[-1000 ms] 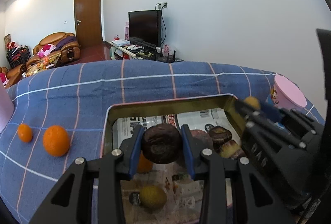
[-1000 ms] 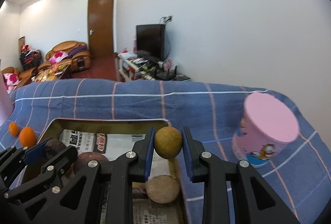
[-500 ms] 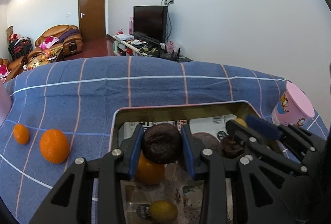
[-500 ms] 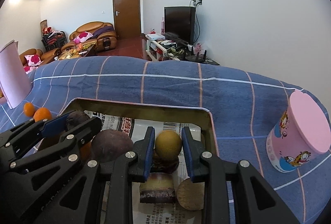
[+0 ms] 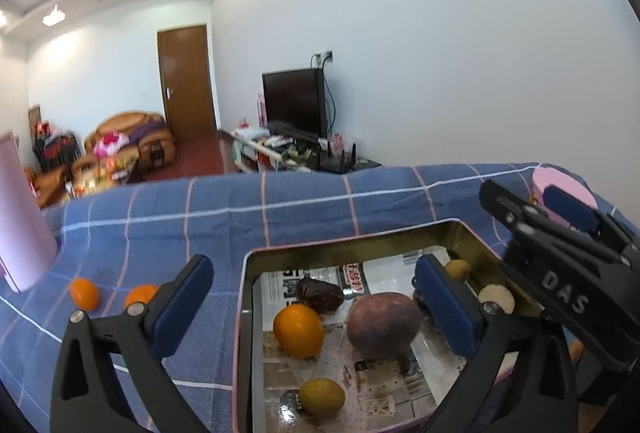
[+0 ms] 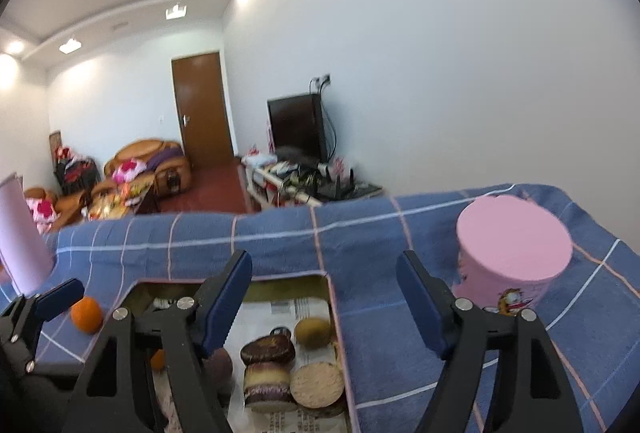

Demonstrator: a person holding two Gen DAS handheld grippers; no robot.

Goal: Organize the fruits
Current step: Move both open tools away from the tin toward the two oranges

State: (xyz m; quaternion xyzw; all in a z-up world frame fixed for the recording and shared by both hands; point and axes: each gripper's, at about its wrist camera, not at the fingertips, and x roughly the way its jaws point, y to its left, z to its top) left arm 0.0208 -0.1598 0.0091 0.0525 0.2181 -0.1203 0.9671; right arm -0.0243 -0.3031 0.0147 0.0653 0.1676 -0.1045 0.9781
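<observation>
A gold metal tray [image 5: 352, 239] lined with newspaper sits on the blue checked cloth. In it lie an orange [image 5: 298, 331], a dark wrinkled fruit [image 5: 320, 293], a large purple-brown fruit [image 5: 384, 325], a small yellow fruit [image 5: 322, 397] and a brown-green round fruit [image 6: 312, 331]. My left gripper [image 5: 312, 265] hangs over the tray, its jaws opening wide with nothing between the pads. My right gripper [image 6: 324, 259] is above the tray's right end [image 6: 288, 283], its jaws also opening and holding nothing. Two oranges [image 5: 84, 293] [image 5: 140, 295] rest on the cloth left of the tray.
A pink lidded tub [image 6: 514, 261] stands on the cloth to the right of the tray. A tall pink container [image 5: 20, 217] stands at the far left. Cut fruit pieces [image 6: 318, 385] lie in the tray's right end. The table's far edge is behind the tray.
Both grippers have let go and opened. The dark wrinkled fruit dropped from the left one into the tray, the brown-green fruit from the right one. Both grippers rose a little.
</observation>
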